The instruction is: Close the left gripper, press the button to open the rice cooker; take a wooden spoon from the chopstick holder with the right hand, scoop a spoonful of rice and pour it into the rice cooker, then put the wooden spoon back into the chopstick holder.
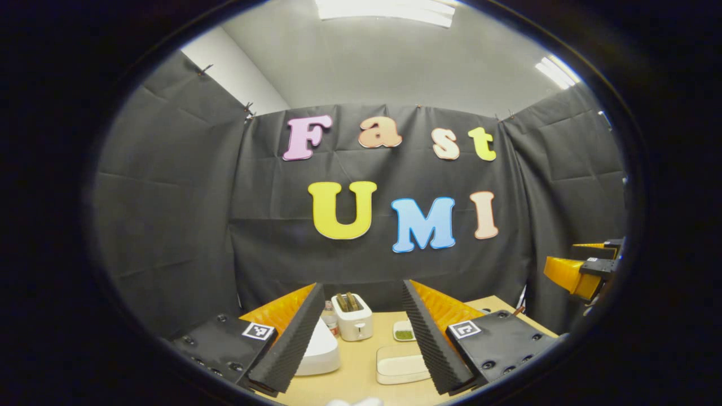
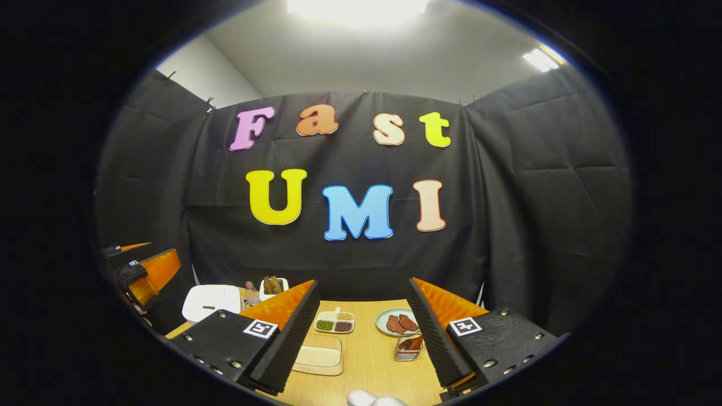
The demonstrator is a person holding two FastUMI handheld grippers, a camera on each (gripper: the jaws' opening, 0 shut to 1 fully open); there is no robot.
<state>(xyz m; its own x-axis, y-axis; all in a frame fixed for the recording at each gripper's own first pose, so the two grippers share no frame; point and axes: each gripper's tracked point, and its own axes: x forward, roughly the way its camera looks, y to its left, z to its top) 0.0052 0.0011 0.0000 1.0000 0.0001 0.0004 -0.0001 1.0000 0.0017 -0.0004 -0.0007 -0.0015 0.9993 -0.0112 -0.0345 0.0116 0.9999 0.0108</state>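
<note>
On the bench (image 1: 361,361), at its left end, sits the white rice cooker (image 1: 318,352), lid down; in the left gripper view it lies just behind the left claw (image 1: 361,338), partly hidden by one finger. In the right gripper view the same cooker (image 2: 211,301) shows farther off, its flat white top facing up. Just beside the cooker, toward the wall, stands a small bottle (image 1: 330,318), and next to that a white toaster (image 1: 352,317) with two slices poking out of its slots. Further right of the cooker lies a shallow pale lidded box (image 1: 401,363), and behind it a small divided dish of grains (image 2: 334,322). Further right again, well apart from the cooker, a green plate (image 2: 397,322) carries reddish pieces, with a wire holder (image 2: 409,347) just before it; what it holds I cannot tell. The left claw is held wide above the bench, gripping nothing. The right claw (image 2: 364,338) is likewise spread wide and empty, hovering over the bench's middle.
</note>
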